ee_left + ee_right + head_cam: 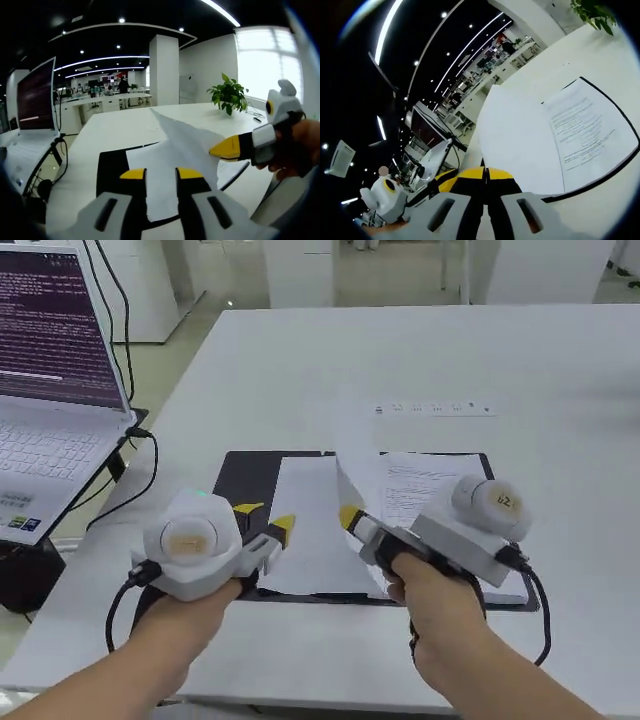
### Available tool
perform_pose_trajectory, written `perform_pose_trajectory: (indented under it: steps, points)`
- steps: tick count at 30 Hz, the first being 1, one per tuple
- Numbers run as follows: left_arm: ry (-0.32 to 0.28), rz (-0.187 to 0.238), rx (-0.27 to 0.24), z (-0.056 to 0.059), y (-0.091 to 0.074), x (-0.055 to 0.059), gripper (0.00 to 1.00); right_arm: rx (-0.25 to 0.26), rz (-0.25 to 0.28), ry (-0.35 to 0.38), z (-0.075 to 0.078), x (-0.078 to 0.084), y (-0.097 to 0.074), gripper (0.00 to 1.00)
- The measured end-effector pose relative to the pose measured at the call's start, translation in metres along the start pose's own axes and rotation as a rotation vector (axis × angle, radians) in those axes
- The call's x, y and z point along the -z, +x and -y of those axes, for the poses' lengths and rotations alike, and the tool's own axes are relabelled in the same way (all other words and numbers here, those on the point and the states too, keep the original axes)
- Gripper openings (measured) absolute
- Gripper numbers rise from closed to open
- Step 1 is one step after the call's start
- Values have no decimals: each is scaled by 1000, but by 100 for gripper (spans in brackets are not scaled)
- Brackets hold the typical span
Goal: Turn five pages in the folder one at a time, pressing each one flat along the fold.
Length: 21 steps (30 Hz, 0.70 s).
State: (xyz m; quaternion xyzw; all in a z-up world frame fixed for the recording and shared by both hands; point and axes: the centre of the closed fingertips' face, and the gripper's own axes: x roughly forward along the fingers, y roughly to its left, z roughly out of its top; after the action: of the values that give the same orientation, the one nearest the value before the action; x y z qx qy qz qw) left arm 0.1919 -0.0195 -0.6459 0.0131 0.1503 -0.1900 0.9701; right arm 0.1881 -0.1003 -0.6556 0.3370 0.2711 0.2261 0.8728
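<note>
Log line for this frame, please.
phase: mid-turn | right tool: shut on page, lifted | left tool: open, over folder

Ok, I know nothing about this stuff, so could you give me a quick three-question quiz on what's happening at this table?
1. True or false: the laptop sits right of the black folder.
2. Which one pinches the lifted page: A left, B right?
3. Fill in: the jaws of the left hand-held gripper are ____.
Key: 1 false; 2 B, the right hand-held gripper; 3 open.
</note>
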Motion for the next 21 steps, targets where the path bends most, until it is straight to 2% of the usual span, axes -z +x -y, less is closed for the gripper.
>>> perform_pose_trajectory:
  steps: [4,9,15,21]
  points:
    - [-3,4,-25,-15,-9,-1,20,26,-20,-31,-2,11,13,0]
    - [-9,4,-45,-28,-16,2,20,62,-58,-107,1,25,29,0]
    - [-20,-2,-48,-35,-20,8,20,117,-119,-180,13,47,46,0]
    - [-39,-24,-41,-40,-19,19,19,142,-179,-215,27,72,65,0]
